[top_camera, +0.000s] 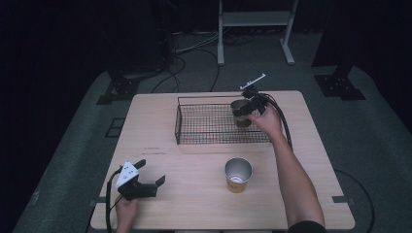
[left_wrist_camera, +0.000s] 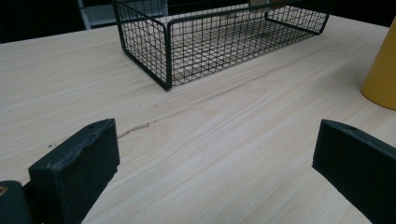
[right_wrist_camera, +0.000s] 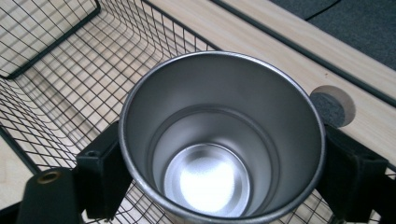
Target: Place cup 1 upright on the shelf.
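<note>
A metal cup (top_camera: 239,111) with a brown outside hangs upright over the right end of the black wire basket (top_camera: 204,125). My right gripper (top_camera: 252,103) is shut on it; in the right gripper view the two jaws press the cup (right_wrist_camera: 219,140) from both sides, with the basket mesh (right_wrist_camera: 56,74) below. A second cup (top_camera: 238,174), yellow outside and steel inside, stands on the table in front of the basket; its yellow side (left_wrist_camera: 382,70) shows at the right edge of the left gripper view. My left gripper (top_camera: 145,182) rests low at the table's front left, open and holding nothing.
The wooden table (top_camera: 170,194) has bare room between the left gripper and the yellow cup. The basket (left_wrist_camera: 205,42) lies ahead of the left gripper. Cables and a white stand (top_camera: 252,29) sit on the floor behind the table.
</note>
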`<state>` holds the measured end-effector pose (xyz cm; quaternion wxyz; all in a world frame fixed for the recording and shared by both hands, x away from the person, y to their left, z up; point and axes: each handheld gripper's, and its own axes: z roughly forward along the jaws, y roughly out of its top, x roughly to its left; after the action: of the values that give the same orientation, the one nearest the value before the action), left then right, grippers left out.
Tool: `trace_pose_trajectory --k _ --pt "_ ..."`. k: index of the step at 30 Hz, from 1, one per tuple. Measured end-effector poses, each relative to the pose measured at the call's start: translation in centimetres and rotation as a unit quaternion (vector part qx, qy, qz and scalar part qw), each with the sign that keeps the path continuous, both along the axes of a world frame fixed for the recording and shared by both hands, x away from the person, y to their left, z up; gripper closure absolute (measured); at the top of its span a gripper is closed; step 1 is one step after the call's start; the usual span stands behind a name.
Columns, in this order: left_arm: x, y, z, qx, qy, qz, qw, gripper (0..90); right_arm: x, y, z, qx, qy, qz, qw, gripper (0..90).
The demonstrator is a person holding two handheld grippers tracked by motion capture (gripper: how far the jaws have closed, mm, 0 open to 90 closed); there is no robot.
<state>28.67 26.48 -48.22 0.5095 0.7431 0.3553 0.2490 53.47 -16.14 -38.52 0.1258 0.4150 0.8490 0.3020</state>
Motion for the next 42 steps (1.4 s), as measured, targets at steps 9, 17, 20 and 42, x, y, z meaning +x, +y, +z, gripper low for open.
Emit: trace_pose_trajectory --k 9,17,20,42 --pt "0.0 0.0 0.0 0.000 0.000 0.000 1.0000 0.0 0.3 -0.1 -1.6 -0.001 0.002 -0.008 1.0000 15.1" --pt "0.0 0.0 0.0 0.000 0.000 0.001 1.0000 0.0 0.6 -0.4 -2.9 -0.012 0.015 -0.020 0.9996 15.1" --pt "0.0 0.0 0.0 0.000 0.000 0.000 1.0000 0.0 0.7 -0.4 -3.3 -0.019 0.024 -0.018 0.9994 15.1" --pt "0.0 -0.1 0.0 0.001 0.000 -0.001 1.0000 0.0 -0.2 -0.9 -4.2 -0.012 0.021 -0.014 0.9996 12.8"
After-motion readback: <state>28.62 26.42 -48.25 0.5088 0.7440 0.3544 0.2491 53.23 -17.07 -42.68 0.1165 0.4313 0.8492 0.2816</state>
